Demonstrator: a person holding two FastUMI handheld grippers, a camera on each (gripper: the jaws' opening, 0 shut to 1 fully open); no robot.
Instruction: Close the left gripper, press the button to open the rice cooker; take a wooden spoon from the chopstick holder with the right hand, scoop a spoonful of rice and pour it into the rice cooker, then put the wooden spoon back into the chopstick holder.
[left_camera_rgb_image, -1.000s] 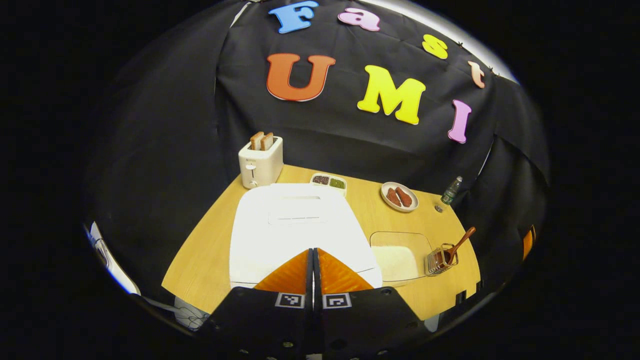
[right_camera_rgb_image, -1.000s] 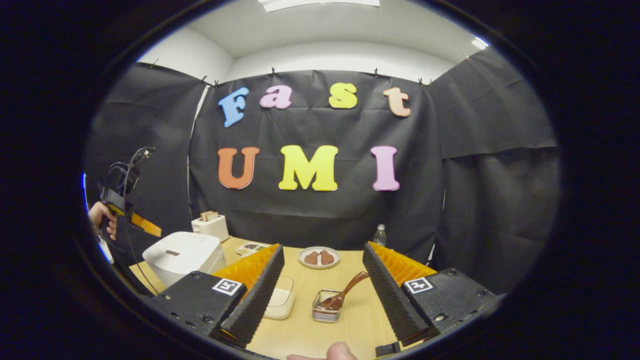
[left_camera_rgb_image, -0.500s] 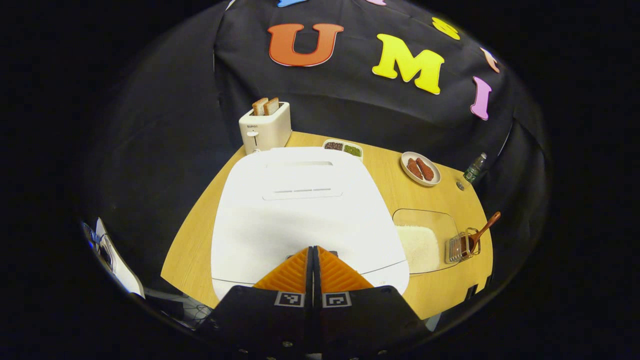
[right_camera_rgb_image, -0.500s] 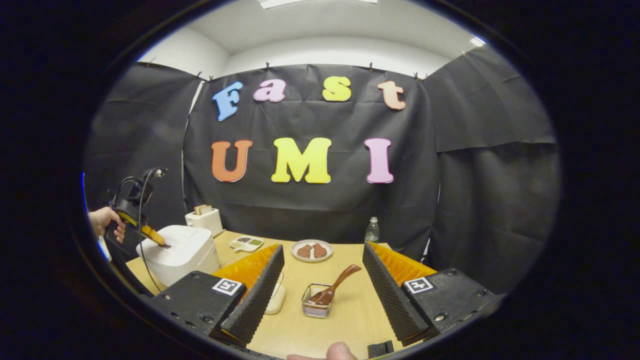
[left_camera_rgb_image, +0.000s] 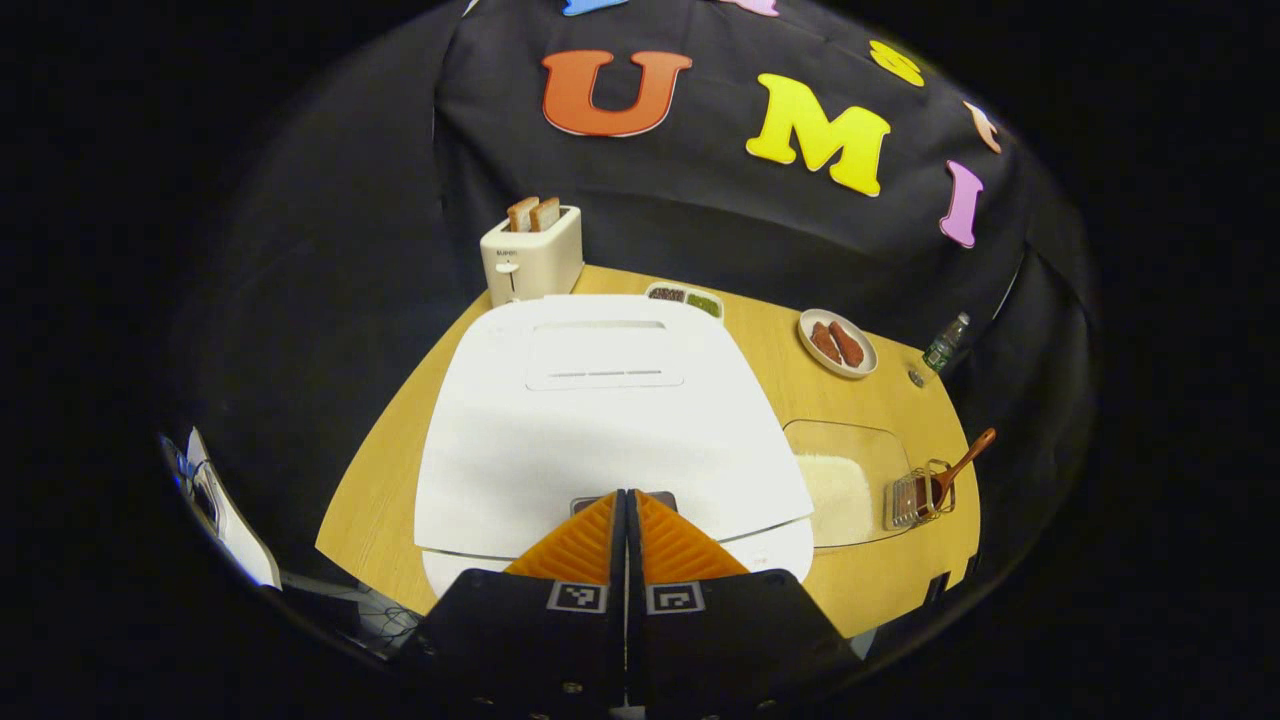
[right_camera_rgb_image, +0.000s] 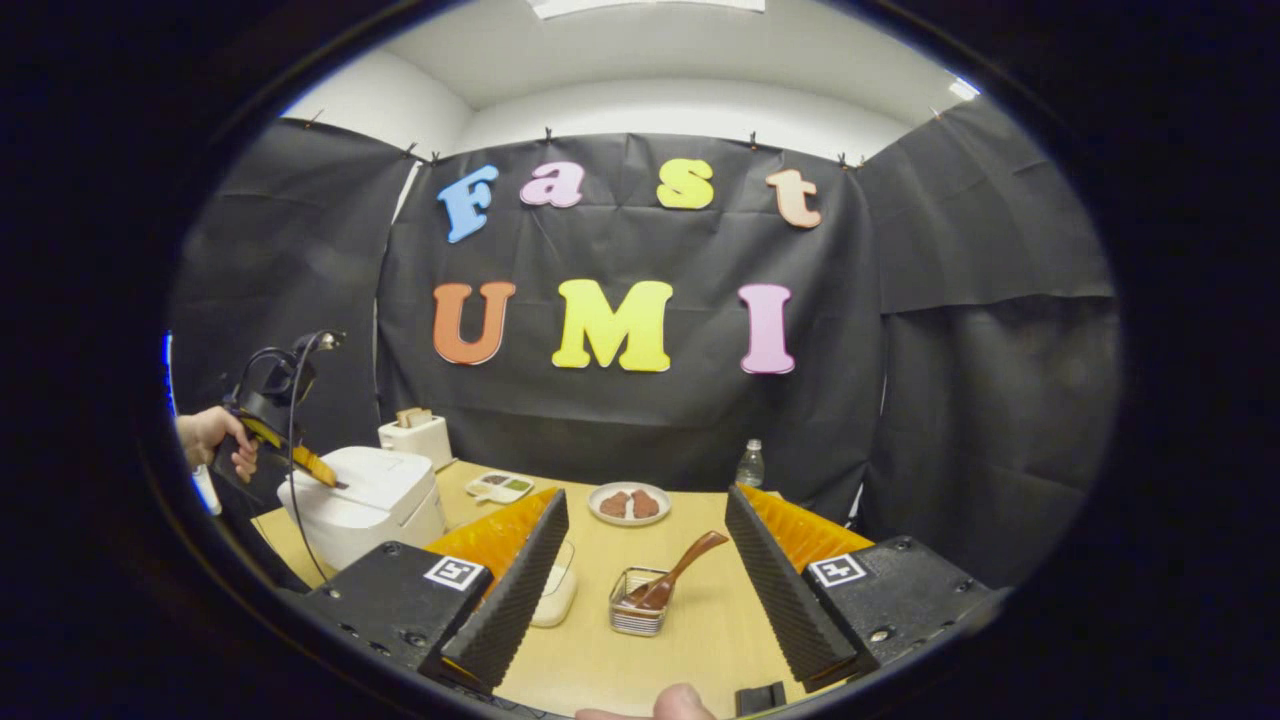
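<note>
A wooden worktop (left_camera_rgb_image: 400, 500) in a black-draped booth carries a white rice cooker (left_camera_rgb_image: 600, 420) with its lid down. The left hand-held gripper (left_camera_rgb_image: 627, 497) has its two fingers pressed together into a single wedge, and its tip rests on a small grey button (left_camera_rgb_image: 622, 500) at the cooker's front edge; whether the button is pushed down cannot be told. Joined fingers make one firm point, which suits pressing a latch. In the right gripper view this same gripper (right_camera_rgb_image: 325, 478) is held by a person's hand (right_camera_rgb_image: 215, 440), slanting down onto the cooker (right_camera_rgb_image: 365, 500).

The right hand-held gripper (right_camera_rgb_image: 645, 560) waits with its fingers spread wide apart and nothing between them. It faces a small wire chopstick holder (right_camera_rgb_image: 638, 605) on the worktop, from which a wooden spoon (right_camera_rgb_image: 680, 575) leans up and to the right, its handle free to be grasped. It seems lined up ready for the next step.

Just to the right of the cooker stands a clear container of rice (left_camera_rgb_image: 835, 490), with the chopstick holder (left_camera_rgb_image: 920, 495) and spoon (left_camera_rgb_image: 960, 465) beside it, so scooping and pouring need only short moves.

Behind sit a toaster (left_camera_rgb_image: 530, 255) with two bread slices, a two-part dish (left_camera_rgb_image: 685, 296), a plate of food (left_camera_rgb_image: 838, 343) and a bottle (left_camera_rgb_image: 940, 345)
</note>
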